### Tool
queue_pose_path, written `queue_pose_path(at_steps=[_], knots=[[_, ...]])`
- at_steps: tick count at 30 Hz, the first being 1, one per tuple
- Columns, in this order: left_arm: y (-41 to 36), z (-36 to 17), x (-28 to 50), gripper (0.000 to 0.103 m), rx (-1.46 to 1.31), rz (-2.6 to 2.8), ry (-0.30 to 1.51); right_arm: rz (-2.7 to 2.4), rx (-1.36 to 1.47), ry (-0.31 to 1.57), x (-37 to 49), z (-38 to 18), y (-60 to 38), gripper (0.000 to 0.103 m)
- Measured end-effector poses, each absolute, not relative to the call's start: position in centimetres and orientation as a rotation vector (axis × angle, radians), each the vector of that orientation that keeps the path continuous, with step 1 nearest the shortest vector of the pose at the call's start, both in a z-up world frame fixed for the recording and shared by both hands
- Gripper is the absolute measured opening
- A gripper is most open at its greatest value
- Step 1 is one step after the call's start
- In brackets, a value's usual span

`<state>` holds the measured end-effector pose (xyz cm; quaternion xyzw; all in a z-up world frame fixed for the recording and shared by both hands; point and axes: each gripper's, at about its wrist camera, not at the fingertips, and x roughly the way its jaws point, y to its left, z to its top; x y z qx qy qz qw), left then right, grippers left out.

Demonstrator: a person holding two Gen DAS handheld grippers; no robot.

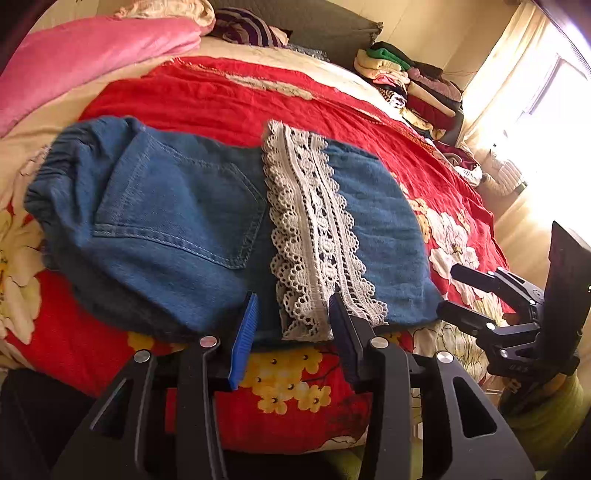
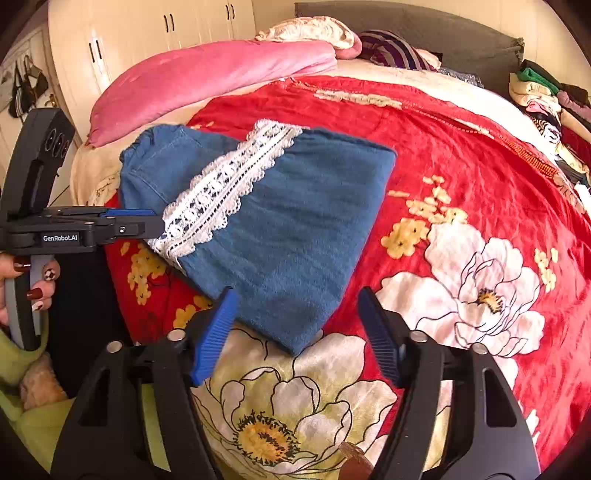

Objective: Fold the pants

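Blue denim pants (image 1: 177, 229) with a white lace trim (image 1: 314, 236) lie folded on the red floral bedspread (image 1: 229, 103). In the right wrist view the pants (image 2: 295, 229) lie in a compact fold with the lace (image 2: 221, 192) across them. My left gripper (image 1: 291, 314) is open, its blue pads at the near edge of the pants by the lace, holding nothing. It also shows in the right wrist view (image 2: 155, 225) at the lace end. My right gripper (image 2: 295, 317) is open and empty just above the pants' near corner; it shows in the left wrist view (image 1: 448, 291) to the right.
A pink quilt (image 2: 207, 77) lies at the bed's far left. A striped pillow (image 2: 391, 48) rests by the grey headboard (image 2: 424, 22). A pile of folded clothes (image 1: 410, 81) sits at the far right. White wardrobes (image 2: 147, 26) stand behind; a bright window (image 1: 546, 110) is on the right.
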<state>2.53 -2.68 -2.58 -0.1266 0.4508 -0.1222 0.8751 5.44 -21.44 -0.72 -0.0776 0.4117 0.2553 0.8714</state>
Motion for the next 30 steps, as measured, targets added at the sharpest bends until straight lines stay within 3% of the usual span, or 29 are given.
queue_pose_path(at_steps=[2, 3, 15, 18, 20, 25, 30], knots=[[-2.5, -2.1, 2.3, 0.051, -0.255, -0.25, 0.93, 0.531, -0.159, 0.849, 5.5, -0.3, -21.5, 0.069], [-2.4, -1.9, 2.2, 0.053, -0.247, -0.245, 0.921, 0.529, -0.161, 0.844, 5.5, -0.1, -21.5, 0.07], [-3.5, -0.1, 1.5, 0.059, -0.18, -0.241, 0.858, 0.464, -0.146, 0.778, 7.7, 2.3, -23.1, 0.077], [-5.9, 1.2, 1.8, 0.055, -0.128, -0.29, 0.834, 0.428, -0.139, 0.755, 10.5, 3.5, -24.0, 0.077], [-8.1, 1.8, 2.4, 0.044, -0.094, -0.353, 0.824, 0.405, -0.137, 0.763, 13.2, 3.8, -24.5, 0.076], [-13.1, -0.6, 5.1, 0.025, -0.014, -0.456, 0.901, 0.417, -0.105, 0.839, 19.7, 2.8, -24.8, 0.055], [-14.0, -5.0, 5.4, 0.023, 0.03, -0.452, 0.984, 0.462, -0.16, 0.897, 23.1, 0.8, -23.3, 0.045]])
